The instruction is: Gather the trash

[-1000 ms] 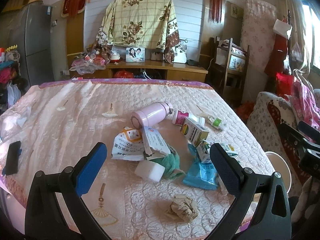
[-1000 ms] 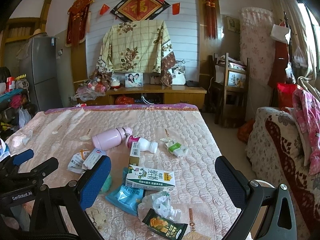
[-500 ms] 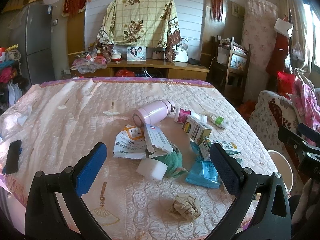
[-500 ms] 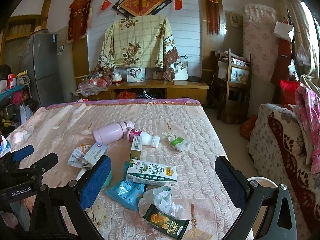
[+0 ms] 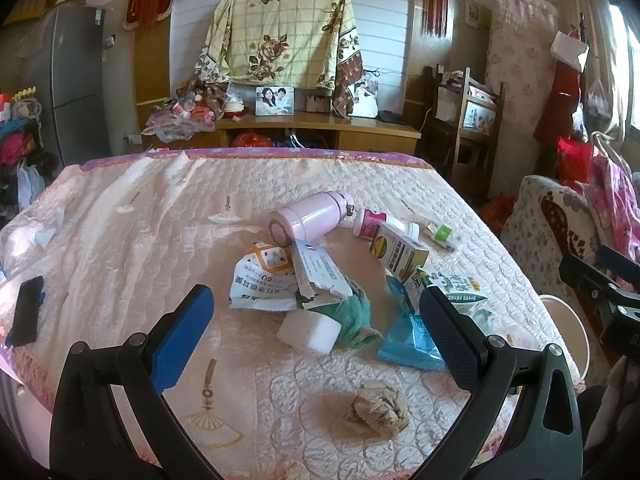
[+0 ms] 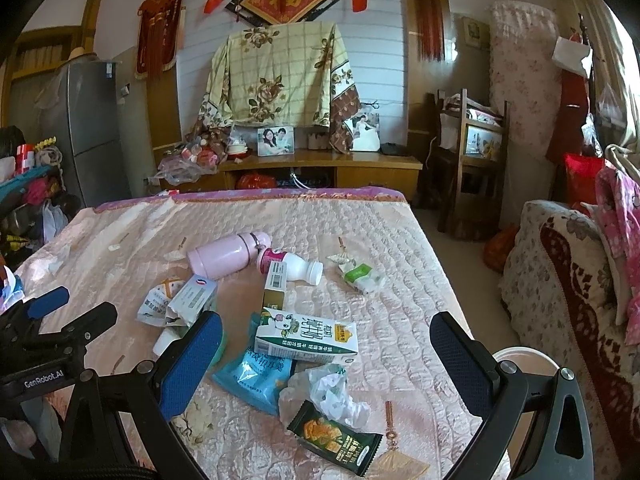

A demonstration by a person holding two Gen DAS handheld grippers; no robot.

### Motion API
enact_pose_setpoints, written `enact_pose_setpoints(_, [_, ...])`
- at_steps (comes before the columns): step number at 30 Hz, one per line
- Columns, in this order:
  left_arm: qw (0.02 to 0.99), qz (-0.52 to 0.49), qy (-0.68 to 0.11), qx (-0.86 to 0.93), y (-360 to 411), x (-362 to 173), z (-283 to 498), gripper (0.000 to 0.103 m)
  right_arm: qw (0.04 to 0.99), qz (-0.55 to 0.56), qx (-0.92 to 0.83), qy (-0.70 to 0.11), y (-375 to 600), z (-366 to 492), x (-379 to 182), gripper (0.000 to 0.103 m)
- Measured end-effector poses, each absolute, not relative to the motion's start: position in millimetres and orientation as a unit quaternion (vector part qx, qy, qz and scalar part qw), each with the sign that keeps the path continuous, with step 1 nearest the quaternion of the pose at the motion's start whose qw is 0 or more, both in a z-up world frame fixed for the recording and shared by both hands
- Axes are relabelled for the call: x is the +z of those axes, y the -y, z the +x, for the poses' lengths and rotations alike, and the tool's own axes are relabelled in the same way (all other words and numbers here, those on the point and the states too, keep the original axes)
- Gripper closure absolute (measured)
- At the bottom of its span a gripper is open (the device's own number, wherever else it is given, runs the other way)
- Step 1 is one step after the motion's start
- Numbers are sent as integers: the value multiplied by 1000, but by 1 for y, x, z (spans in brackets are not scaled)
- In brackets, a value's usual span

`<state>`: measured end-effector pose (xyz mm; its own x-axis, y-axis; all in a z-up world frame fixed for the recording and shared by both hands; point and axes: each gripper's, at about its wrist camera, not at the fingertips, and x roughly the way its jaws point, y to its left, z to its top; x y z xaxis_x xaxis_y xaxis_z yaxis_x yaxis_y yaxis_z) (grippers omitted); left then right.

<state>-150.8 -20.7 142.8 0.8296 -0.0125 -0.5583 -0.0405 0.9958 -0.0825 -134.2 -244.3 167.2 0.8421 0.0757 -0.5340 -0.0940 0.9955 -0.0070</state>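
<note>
Trash lies scattered on a quilted pink table cover (image 5: 120, 240). A crumpled brown paper ball (image 5: 378, 408) sits nearest my left gripper (image 5: 316, 340), which hangs open above it. Behind are a white block (image 5: 308, 331), a teal cloth (image 5: 354, 314), a torn white wrapper (image 5: 260, 280) and a blue packet (image 5: 412, 340). My right gripper (image 6: 326, 364) is open over a milk carton (image 6: 306, 336), a clear plastic wrapper (image 6: 324, 394), a dark green snack packet (image 6: 334, 442) and the blue packet (image 6: 252, 376). Neither gripper holds anything.
A pink flask (image 5: 310, 220), a small white bottle (image 6: 290, 266) and a yellow-green box (image 5: 398, 252) lie mid-table. A white bin (image 6: 524, 362) stands off the table's right edge beside a floral sofa (image 6: 560, 280). A black phone (image 5: 27, 310) lies at the left edge.
Both grippers have drifted slightly forward and lower toward the trash pile. Both remain open, and nothing on the table has moved.
</note>
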Motion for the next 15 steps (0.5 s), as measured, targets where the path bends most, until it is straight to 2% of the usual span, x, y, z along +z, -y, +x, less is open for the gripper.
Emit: enact_pose_setpoints(15, [953,-43,-300,19,15,137,-151,1,956,-19,48,-288,243,-133,156,0])
